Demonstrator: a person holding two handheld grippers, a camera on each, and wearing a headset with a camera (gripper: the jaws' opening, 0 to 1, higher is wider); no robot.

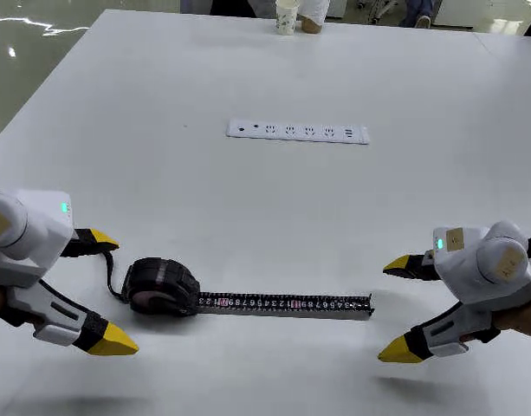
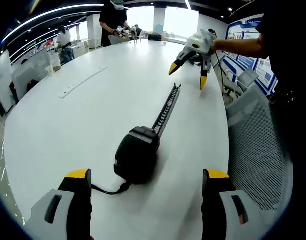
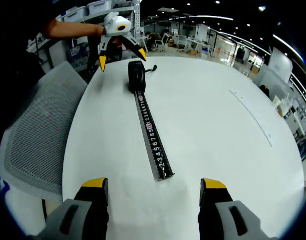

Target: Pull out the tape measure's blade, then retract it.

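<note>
Printed scale digits 2 through 9 on the tape-measure blade (image 3: 151, 132)

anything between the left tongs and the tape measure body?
Nothing visible. The left tongs are open, with bare table ahead up to the tape measure body. The body's own black cord trails back toward the tongs, lying flat; it probably won't block a grasp.

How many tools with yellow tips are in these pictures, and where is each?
2. The left tool is open, facing the case of the tape measure. The right tool is open, just past the free end of the pulled-out blade. Neither holds anything.
</note>
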